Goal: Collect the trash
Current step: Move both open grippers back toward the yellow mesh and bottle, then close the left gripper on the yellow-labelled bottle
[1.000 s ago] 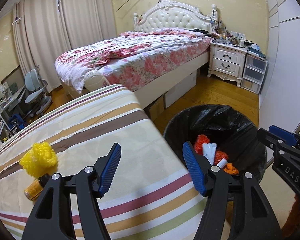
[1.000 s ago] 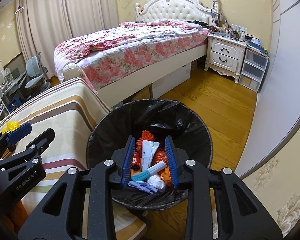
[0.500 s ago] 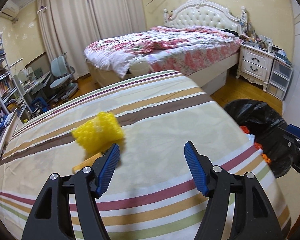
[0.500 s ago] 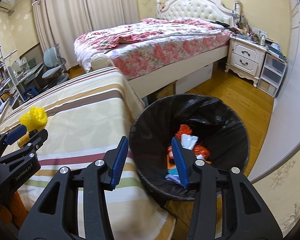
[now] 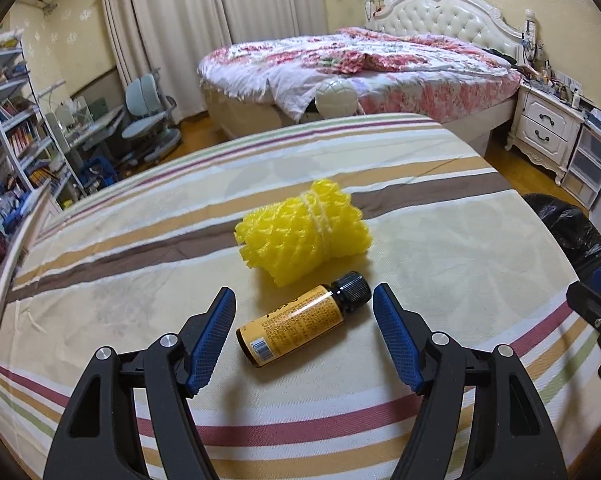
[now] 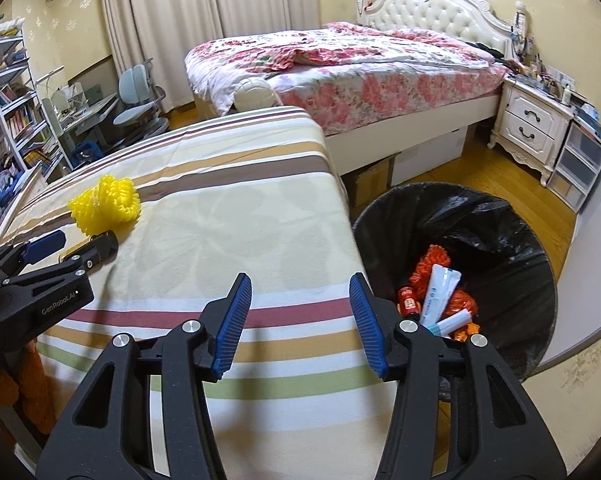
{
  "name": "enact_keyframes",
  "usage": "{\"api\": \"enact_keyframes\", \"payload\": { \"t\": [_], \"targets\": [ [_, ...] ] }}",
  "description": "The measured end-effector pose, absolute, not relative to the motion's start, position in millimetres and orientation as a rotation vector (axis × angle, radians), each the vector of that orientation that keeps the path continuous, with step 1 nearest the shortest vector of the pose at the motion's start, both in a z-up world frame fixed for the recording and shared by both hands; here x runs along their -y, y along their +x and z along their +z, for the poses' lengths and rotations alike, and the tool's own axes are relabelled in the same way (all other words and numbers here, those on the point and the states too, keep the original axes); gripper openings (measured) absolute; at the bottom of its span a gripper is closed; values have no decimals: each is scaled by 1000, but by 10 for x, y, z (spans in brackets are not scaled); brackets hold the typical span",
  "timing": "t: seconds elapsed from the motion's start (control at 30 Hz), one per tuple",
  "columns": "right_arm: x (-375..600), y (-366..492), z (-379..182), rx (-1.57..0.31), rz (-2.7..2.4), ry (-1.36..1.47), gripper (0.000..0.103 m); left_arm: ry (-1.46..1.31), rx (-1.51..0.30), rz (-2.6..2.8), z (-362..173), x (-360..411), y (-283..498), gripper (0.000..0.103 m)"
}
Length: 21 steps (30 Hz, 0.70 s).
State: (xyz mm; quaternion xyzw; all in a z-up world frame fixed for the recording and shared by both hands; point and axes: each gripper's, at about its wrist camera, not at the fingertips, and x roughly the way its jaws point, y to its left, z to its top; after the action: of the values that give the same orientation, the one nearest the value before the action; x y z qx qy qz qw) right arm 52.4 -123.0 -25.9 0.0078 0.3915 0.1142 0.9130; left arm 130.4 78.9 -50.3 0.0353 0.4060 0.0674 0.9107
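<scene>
A small brown bottle (image 5: 300,322) with an orange label and black cap lies on the striped cloth. It sits between the tips of my left gripper (image 5: 304,308), whose jaws are opening and do not touch it. A yellow foam net bundle (image 5: 304,236) rests just beyond the bottle, also seen as the yellow bundle (image 6: 104,202) in the right wrist view. My right gripper (image 6: 298,308) hangs over the cloth's near right edge, jaws opening, nothing between them. The black-lined trash bin (image 6: 516,240) to its right holds several orange and white items.
The striped table (image 5: 440,248) ends at its right edge beside the bin (image 5: 568,224). A floral bed (image 6: 360,60), a white nightstand (image 6: 532,128) and plastic drawers stand behind. Shelves, a desk and a chair (image 5: 148,112) are at the left. The left gripper's body (image 6: 40,276) shows at left.
Both views swung left from the bin toward the table. The bottle and yellow bundle came between my left fingers. My right jaws widened and left the bin's mouth.
</scene>
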Motion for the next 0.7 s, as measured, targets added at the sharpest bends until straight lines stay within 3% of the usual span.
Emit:
{"api": "enact_keyframes", "payload": {
  "t": [0.07, 0.13, 0.27, 0.33, 0.7],
  "targets": [
    [1175, 530, -268, -813, 243, 10, 50, 51, -865, 114, -538, -818, 1315, 67],
    [1137, 542, -270, -816, 248, 4, 50, 44, -887, 95, -566, -835, 1326, 55],
    [1097, 553, -271, -820, 253, -1, 50, 46, -887, 58, -582, -826, 1266, 39],
    [1084, 564, -284, -823, 254, -3, 50, 66, -880, 40, -579, -787, 1217, 25],
    [1073, 567, -286, -823, 256, -4, 50, 69, -871, 34, -563, -863, 927, 25]
  ]
}}
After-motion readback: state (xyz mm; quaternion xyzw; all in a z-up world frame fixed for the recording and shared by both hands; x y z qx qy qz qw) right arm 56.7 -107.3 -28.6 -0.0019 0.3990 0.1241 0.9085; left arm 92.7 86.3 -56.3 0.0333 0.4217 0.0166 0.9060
